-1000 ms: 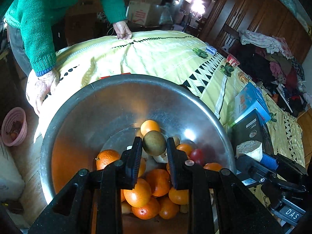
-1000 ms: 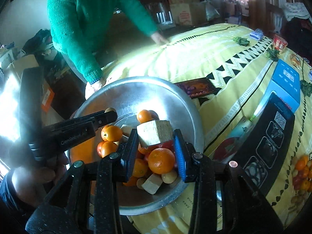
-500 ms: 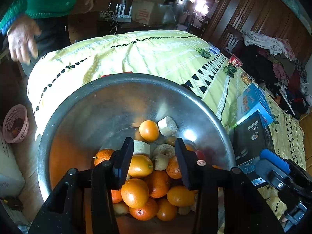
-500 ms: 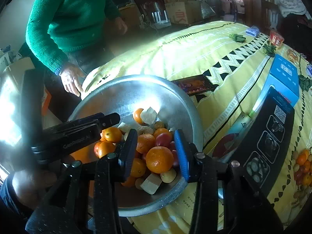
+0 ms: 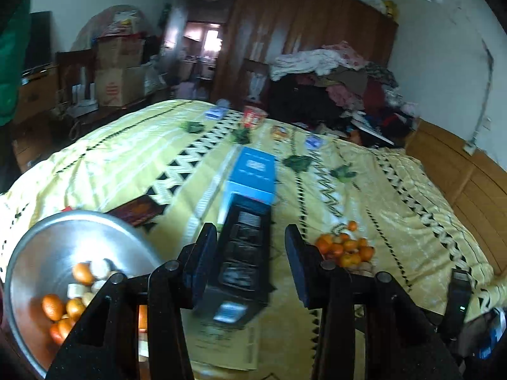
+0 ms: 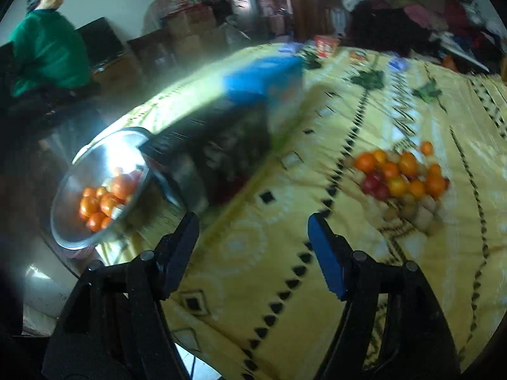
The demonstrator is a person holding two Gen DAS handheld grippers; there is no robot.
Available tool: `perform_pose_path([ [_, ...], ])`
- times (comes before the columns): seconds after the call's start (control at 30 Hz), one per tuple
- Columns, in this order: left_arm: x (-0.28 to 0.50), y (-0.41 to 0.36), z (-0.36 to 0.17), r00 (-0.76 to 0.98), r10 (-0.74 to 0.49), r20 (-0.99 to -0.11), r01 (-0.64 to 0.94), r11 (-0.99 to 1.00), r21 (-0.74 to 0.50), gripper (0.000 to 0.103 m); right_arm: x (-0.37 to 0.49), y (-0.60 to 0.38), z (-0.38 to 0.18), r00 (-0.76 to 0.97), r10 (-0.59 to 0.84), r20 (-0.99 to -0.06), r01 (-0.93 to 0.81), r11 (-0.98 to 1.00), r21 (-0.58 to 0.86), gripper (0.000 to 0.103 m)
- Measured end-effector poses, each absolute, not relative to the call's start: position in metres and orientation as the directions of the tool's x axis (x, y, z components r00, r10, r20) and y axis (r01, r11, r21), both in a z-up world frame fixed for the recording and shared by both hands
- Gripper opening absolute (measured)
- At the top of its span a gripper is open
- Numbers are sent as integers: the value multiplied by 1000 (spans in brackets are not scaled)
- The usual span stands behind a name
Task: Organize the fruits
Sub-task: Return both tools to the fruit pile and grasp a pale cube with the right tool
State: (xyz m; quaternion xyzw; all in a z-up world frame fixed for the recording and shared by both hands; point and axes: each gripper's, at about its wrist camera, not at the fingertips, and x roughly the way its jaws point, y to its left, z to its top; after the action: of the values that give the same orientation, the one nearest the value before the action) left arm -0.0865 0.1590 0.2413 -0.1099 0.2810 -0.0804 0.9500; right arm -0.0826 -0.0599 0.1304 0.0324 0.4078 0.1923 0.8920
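Both tongs are spread wide and carry nothing. The left tongs [image 5: 252, 256] hover over the bed [image 5: 111, 158] with the black box [image 5: 244, 253] showing between their arms; the right tongs [image 6: 253, 247] hang above bare yellow bedspread.

Taking the black box as the landmark: the steel bowl [image 5: 47, 240] sits just to its left at the bed's edge, partly filled with oranges and pale fruit. The loose pile of fruit [image 6: 402, 177] lies to the right of the box, a clear stretch of bedspread between them. A blue box [image 5: 253, 174] stands right behind the black one. A person in a green sweater [image 6: 47, 50] is beyond the bowl, off the bed.

The step in hand looks like going to the pile for the next piece. The right view is blurred, so the single fruits there are hard to tell apart. To do it well, I would pick a fruit on the near or outer edge of the pile, not one wedged in the middle, so the arms can pass on both sides without nudging neighbours. Keep the tongs wide until they straddle it, close across its middle, and lift straight up. The bedspread is soft, so pressing down may make the round fruit roll. On the way to the bowl, carry it over the black box rather than brushing it.
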Motion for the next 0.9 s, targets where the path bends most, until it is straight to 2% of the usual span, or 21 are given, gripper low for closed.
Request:
perform_pose_path([
  [0.07, -79, 119, 235, 791, -291, -539, 178, 951, -253, 47, -77, -101, 116, 584, 323, -745, -233, 945, 228, 44],
  [0.2, -60, 60, 200, 693, -373, -617, 269, 928, -258, 47, -60, -168, 98, 603, 238, -761, -87, 968, 233, 37],
  [0.3, -45, 36, 170, 624, -392, -676, 278, 920, -276, 47, -30, -217, 85, 594, 227, -772, 22, 954, 298, 36],
  [0.47, -27, 9, 139, 563, -389, -729, 286, 919, -270, 47, 15, -257, 61, 570, 220, -792, 108, 935, 337, 36],
  [0.73, -8, -36, 111, 495, -441, -749, 346, 891, -295, 47, 51, -270, 23, 498, 284, -819, 164, 897, 410, 36],
  [0.8, 0, -43, 101, 470, -465, -750, 356, 877, -321, 47, 49, -274, 21, 506, 306, -807, 157, 887, 435, 30],
  [0.9, 18, -53, 84, 443, -488, -752, 370, 864, -342, 46, 39, -280, 31, 541, 328, -774, 145, 871, 470, 28],
])
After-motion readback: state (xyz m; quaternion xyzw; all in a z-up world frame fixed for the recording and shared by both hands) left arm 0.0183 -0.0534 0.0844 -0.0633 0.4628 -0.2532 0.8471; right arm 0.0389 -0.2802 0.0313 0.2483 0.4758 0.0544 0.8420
